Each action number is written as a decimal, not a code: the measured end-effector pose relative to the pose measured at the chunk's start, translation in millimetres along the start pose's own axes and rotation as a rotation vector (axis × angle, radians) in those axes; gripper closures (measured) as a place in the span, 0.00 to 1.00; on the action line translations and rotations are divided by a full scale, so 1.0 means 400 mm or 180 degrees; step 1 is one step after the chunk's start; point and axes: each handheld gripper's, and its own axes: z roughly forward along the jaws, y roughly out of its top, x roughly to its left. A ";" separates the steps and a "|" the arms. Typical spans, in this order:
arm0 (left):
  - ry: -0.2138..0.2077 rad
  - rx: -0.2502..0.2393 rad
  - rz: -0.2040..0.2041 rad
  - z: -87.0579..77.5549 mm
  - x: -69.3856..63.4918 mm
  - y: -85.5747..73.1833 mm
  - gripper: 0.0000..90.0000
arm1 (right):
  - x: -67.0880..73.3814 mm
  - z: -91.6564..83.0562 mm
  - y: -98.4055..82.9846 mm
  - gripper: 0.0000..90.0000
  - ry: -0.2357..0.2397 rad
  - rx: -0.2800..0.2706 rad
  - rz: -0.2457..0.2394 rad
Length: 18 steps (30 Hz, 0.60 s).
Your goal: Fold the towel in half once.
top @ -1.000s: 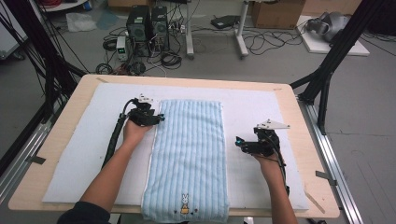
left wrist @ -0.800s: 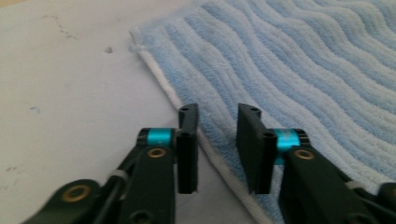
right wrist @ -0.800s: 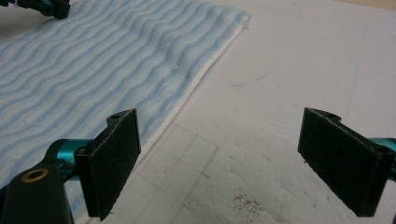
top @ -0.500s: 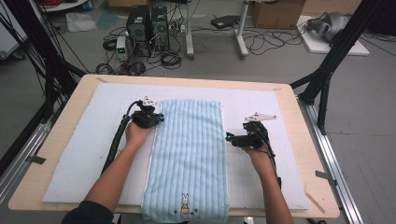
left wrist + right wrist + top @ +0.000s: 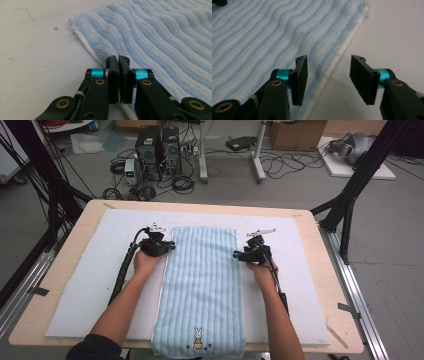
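A light blue striped towel point(image 5: 202, 285) lies flat and lengthwise on a white mat point(image 5: 95, 270), with a small bunny motif at its near end. My left gripper point(image 5: 170, 245) is at the towel's left edge near the far corner, and its jaws are pressed together on the white hem point(image 5: 95, 53). In the left gripper view the left gripper point(image 5: 118, 60) shows no gap between its pads. My right gripper point(image 5: 236, 254) sits at the towel's right edge. The right gripper point(image 5: 328, 67) has just been closing; its jaws straddle the hem point(image 5: 339, 55), which they do not touch.
The mat covers most of a wooden table point(image 5: 70, 250). Beyond the far edge, on the floor, stand computer boxes point(image 5: 157, 145) among tangled cables. Black frame legs point(image 5: 350, 205) rise at the right. Bare mat lies on both sides of the towel.
My right hand has moved left across the mat to the towel's right edge, and its jaws stand narrower. The left hand has stayed at the left edge.
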 end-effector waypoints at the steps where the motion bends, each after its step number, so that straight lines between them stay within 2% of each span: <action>1: -0.0009 -0.0004 -0.0009 -0.001 0.002 0.000 0.96 | 0.004 0.005 0.003 0.58 -0.0020 -0.0005 0.0009; 2: -0.0023 -0.0012 -0.0026 -0.001 0.004 0.000 0.96 | 0.007 0.012 0.008 0.61 -0.0058 0.0036 0.0012; 4: -0.0040 -0.0008 -0.0036 -0.001 0.006 -0.001 0.96 | 0.010 0.030 0.010 0.73 -0.0116 0.0143 -0.0101; 5: -0.0042 -0.0016 -0.0039 0.000 0.006 -0.002 0.96 | 0.010 0.032 0.012 0.78 -0.0130 0.0119 -0.0075; 7: -0.0034 -0.0010 -0.0025 0.001 0.006 -0.002 0.96 | 0.008 0.034 0.018 0.94 -0.0085 0.0154 -0.0127; 10: -0.0013 -0.0120 -0.0092 0.000 0.013 0.002 0.97 | 0.015 0.038 0.027 0.96 -0.0155 0.0178 -0.0202; 13: -0.0023 -0.0252 -0.0232 -0.004 0.028 0.009 0.97 | 0.006 0.041 0.034 0.96 -0.0114 0.0083 -0.0118; 15: -0.0002 -0.0312 -0.0254 -0.002 0.035 0.016 0.97 | 0.000 0.041 0.041 0.96 -0.0147 -0.0051 -0.0180; 18: -0.0020 -0.0418 -0.0377 -0.001 0.049 0.038 0.97 | -0.008 0.037 0.058 0.96 -0.0195 -0.0225 -0.0111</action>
